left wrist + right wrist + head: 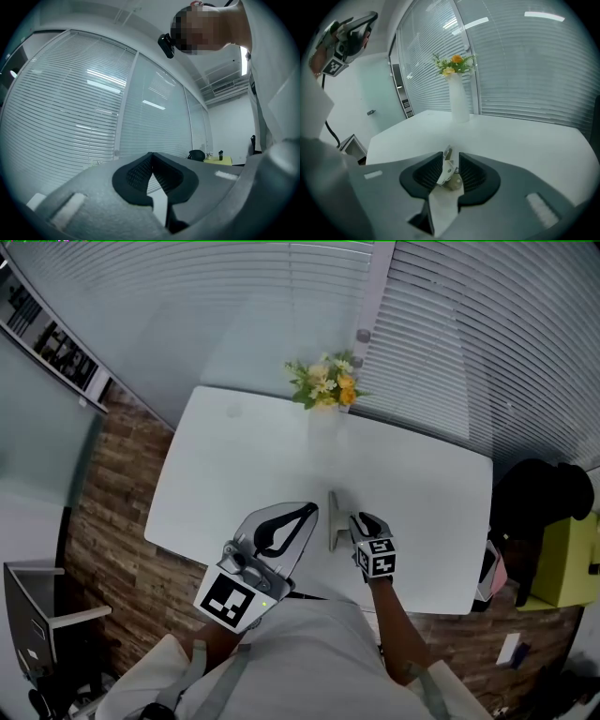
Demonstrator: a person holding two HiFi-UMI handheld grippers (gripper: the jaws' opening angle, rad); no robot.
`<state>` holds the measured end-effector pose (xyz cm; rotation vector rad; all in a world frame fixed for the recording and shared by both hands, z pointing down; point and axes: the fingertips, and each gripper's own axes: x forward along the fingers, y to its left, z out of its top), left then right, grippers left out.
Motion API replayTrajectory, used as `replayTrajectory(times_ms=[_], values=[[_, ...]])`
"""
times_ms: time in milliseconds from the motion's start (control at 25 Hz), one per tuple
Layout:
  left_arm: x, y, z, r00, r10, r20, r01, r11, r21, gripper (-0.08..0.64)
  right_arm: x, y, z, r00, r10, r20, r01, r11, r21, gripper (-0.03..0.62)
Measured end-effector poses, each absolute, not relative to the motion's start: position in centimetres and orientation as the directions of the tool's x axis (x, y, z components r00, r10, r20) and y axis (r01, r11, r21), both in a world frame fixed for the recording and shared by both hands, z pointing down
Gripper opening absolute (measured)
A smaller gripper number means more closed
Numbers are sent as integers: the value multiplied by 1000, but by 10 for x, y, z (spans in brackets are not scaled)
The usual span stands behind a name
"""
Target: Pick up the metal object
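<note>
The metal object [333, 521] is a slim silvery piece lying on the white table [234, 465] near its front edge. In the right gripper view the metal object [449, 171] sits between the two ribbed pads, close against the left pad with a gap at the right one. My right gripper [451, 158] stands open around it, low over the table [520, 140]. In the head view the right gripper [361, 519] is just right of the object. My left gripper [307, 509] is lifted above the table, tilted up towards the blinds. The left gripper [151, 159] is shut and holds nothing.
A white vase of yellow and orange flowers [325, 390] stands at the table's far edge, straight ahead of the right gripper [458, 98]. Window blinds [450, 324] run behind the table. A dark chair [530, 498] and a yellow-green stool [567, 559] stand to the right.
</note>
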<state>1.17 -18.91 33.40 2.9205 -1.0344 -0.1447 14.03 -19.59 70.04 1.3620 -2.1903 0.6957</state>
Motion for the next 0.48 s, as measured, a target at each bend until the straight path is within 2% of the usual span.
replayTrajectory(times_ms=[480], values=[[7, -195, 337, 765, -641, -57, -638, -767, 69, 2, 134, -197, 734, -420, -626, 657, -904, 355, -240, 114]])
